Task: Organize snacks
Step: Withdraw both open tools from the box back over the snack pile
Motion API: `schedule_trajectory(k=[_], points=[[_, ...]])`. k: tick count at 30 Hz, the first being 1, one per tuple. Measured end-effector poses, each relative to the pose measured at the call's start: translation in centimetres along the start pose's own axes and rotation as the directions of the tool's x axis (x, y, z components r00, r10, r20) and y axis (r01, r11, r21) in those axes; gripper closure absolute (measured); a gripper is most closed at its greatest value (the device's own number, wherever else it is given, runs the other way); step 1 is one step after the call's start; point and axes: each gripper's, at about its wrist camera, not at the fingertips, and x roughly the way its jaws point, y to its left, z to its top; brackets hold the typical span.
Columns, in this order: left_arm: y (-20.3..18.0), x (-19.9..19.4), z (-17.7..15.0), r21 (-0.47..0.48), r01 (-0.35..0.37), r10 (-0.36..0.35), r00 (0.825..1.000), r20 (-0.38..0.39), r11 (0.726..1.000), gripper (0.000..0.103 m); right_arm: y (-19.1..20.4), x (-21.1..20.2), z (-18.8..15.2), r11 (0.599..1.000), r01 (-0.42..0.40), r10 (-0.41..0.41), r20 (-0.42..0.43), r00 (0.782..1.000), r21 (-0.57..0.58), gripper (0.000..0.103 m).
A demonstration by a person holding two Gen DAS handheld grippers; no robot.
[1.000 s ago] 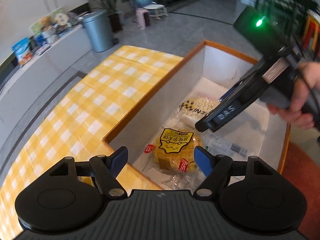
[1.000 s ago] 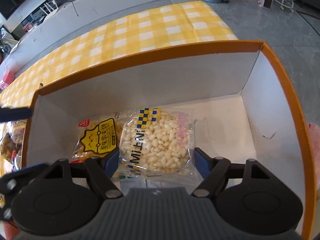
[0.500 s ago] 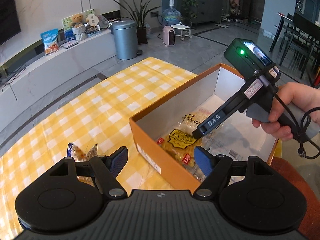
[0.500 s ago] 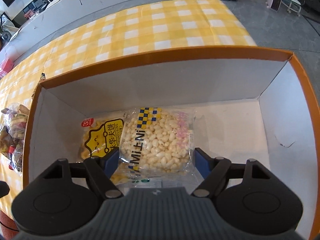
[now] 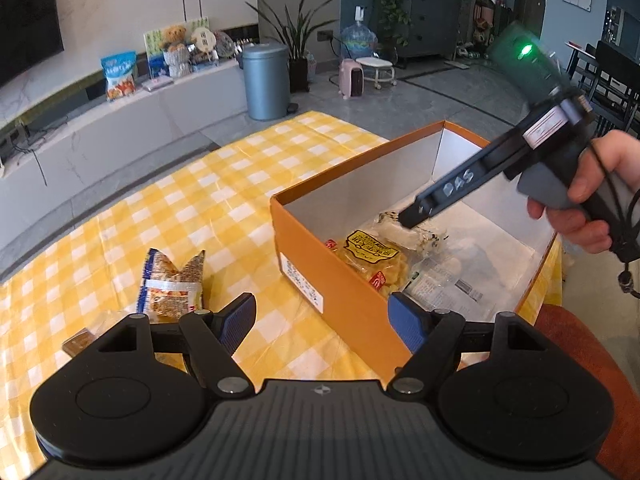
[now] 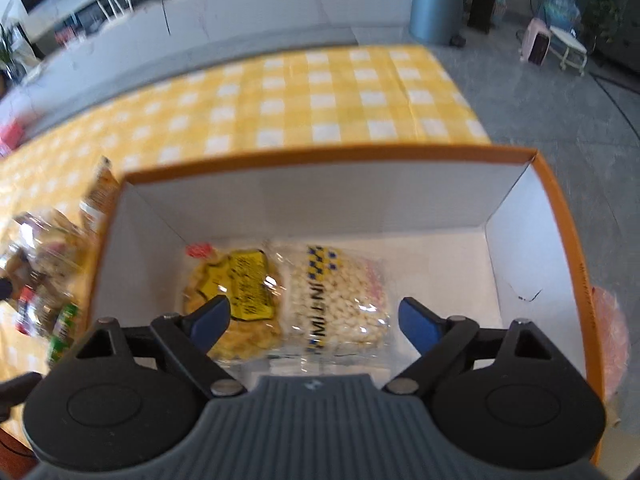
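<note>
My right gripper (image 6: pixel 314 318) just opened, empty, over the rice-puff pack (image 6: pixel 340 300) in the box (image 6: pixel 320 156); left gripper (image 5: pixel 322 320) open, peanut packet (image 5: pixel 172 284) at ten o'clock.

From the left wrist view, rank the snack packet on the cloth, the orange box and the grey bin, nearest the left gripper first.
From the left gripper:
1. Snack packet, just beyond its left finger.
2. Orange box, ahead to the right.
3. Grey bin, far back on the floor.

Bright daylight, fisheye-bent edges, right view motion-blurred, wrapper glare
</note>
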Motion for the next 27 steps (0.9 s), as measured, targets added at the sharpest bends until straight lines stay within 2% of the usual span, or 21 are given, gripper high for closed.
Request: schedule_trajectory(k=[3, 5, 10, 16, 18, 20, 24, 27], points=[[0.0, -1.0, -1.1, 0.017, -0.018, 0.017, 1.0, 0.026, 1.0, 0.015, 1.0, -2.4, -0.9, 1.0, -0.003, 0.002, 0.109, 0.994, 0.004, 0.014], [0.0, -1.7, -1.9, 0.033, -0.032, 0.031, 0.999, 0.035, 0.999, 0.016, 2.1, -4.0, -1.6, 1.0, 0.0, 0.002, 0.186, 0.982, -0.008, 0.014], [0.5, -3.3, -4.2, 0.045, -0.086, 0.083, 0.995, 0.054, 0.995, 0.019, 5.4, -7.1, -3.9, 0.997, -0.012, 0.037, 0.336, 0.941, -0.076, 0.014], [2.0, -5.7, -7.1, -0.031, -0.144, 0.147, 0.984, 0.1, 0.989, 0.021, 9.7, -8.5, -7.6, 0.988, -0.026, 0.095, 0.458, 0.884, -0.155, 0.014], [2.6, -6.5, -8.1, -0.061, -0.164, 0.17, 0.979, 0.116, 0.985, 0.021, 11.3, -8.6, -9.0, 0.983, -0.032, 0.116, 0.48, 0.87, -0.18, 0.014], [3.1, -7.2, -9.0, -0.08, -0.183, 0.193, 0.972, 0.132, 0.98, 0.021, 12.7, -8.1, -10.0, 0.979, -0.044, 0.137, 0.482, 0.865, -0.199, 0.014], [4.1, -8.1, -10.8, -0.071, -0.256, 0.264, 0.951, 0.163, 0.964, 0.021, 15.0, -7.6, -12.0, 0.971, -0.094, 0.187, 0.455, 0.871, -0.22, 0.014], [5.1, -8.6, -12.5, -0.053, -0.334, 0.338, 0.923, 0.184, 0.941, 0.021, 16.8, -7.5, -13.3, 0.966, -0.123, 0.214, 0.432, 0.876, -0.229, 0.014]])
